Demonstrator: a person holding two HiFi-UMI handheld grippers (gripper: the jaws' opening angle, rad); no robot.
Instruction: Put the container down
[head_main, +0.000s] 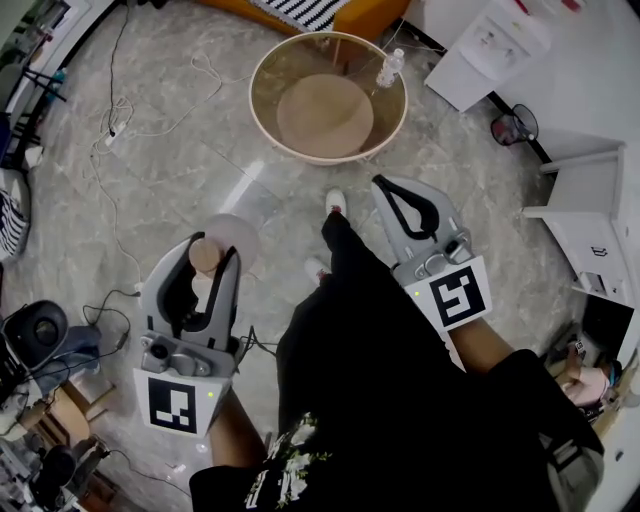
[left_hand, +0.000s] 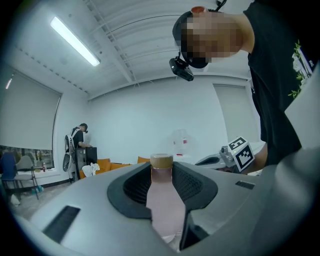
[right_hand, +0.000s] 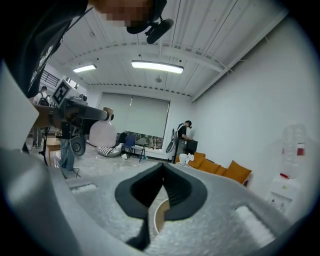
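Clamps pink tan-capped container (left_hand: 161, 197) in left gripper (head_main: 212, 260) above marble floor (head_main: 200, 150); holds right gripper (right_hand: 162, 167) jaws pressed together.

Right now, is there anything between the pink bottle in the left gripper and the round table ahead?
Nothing visible blocks it. Between the pink bottle, held in the left gripper, and the round table lies floor, with loose cables farther left. A small clear bottle stands at the table's right rim.

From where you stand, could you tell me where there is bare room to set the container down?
The round table is bare except a small bottle at its right rim. The floor before it is free; cables crowd the left.
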